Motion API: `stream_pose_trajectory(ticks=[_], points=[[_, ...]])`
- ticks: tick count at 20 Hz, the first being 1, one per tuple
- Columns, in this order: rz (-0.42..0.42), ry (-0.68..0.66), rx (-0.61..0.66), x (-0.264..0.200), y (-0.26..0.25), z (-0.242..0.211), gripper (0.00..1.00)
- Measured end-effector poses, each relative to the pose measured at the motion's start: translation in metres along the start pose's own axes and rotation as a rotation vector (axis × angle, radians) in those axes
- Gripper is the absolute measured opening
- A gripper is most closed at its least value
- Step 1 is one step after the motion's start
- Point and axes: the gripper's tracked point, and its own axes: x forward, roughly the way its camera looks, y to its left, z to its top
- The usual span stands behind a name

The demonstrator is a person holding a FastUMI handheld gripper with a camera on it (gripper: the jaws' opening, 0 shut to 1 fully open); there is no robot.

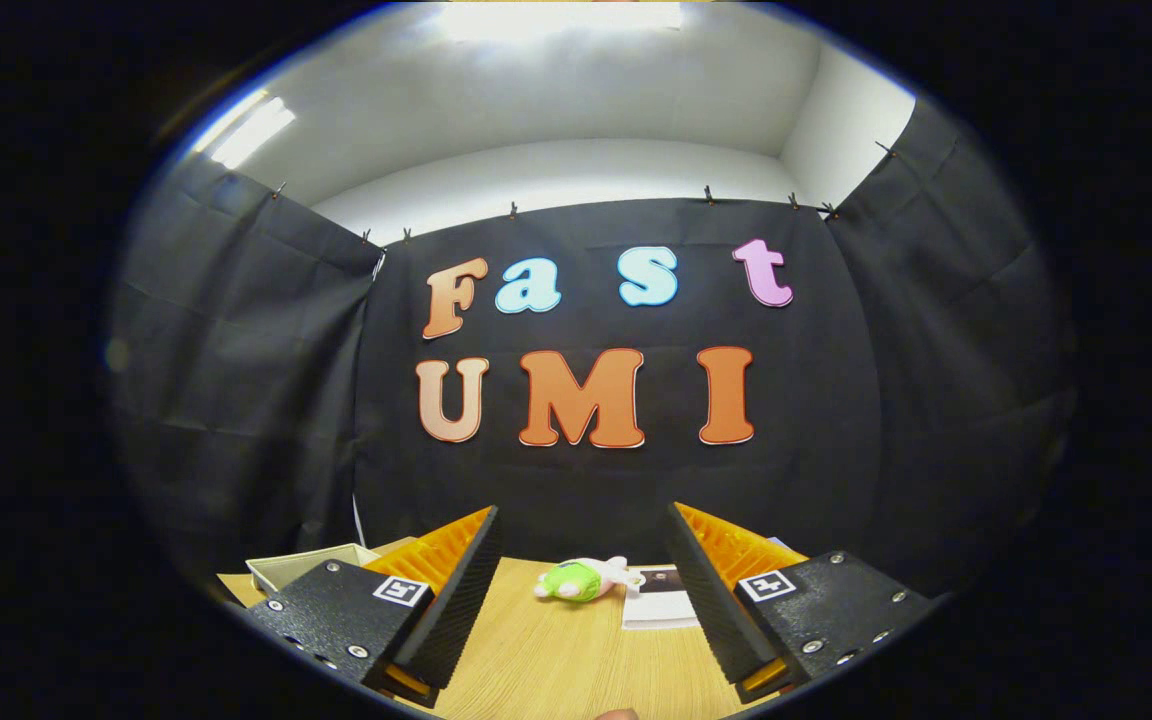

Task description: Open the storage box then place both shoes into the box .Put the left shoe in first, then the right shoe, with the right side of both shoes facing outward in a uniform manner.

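Tongs (581,590) stand wide open above the wooden worktop (556,660), gripping nothing. Beyond their fingertips, near the worktop's far edge, lies a small green and white plush toy (579,580). Just beside the toy rests a white card (658,598). Far off the toy's other side sits a pale open box (301,568).

My gripper (581,530) points level toward the far side, fingers (461,590) spread wide apart. Nothing sits between them, and they press on nothing.
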Motion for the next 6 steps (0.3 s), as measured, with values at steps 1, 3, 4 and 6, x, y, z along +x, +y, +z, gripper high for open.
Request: stream_pose_trajectory(ticks=[1,3,4,6], points=[[-0.003,0.002,-0.003,0.0001,-0.0024,-0.0004,0.97],[-0.007,0.012,-0.001,0.0022,-0.0065,-0.0053,0.97],[-0.006,0.016,0.008,0.0035,-0.0072,-0.0082,0.97],[-0.002,0.02,0.026,0.0046,-0.0046,-0.0067,0.97]])
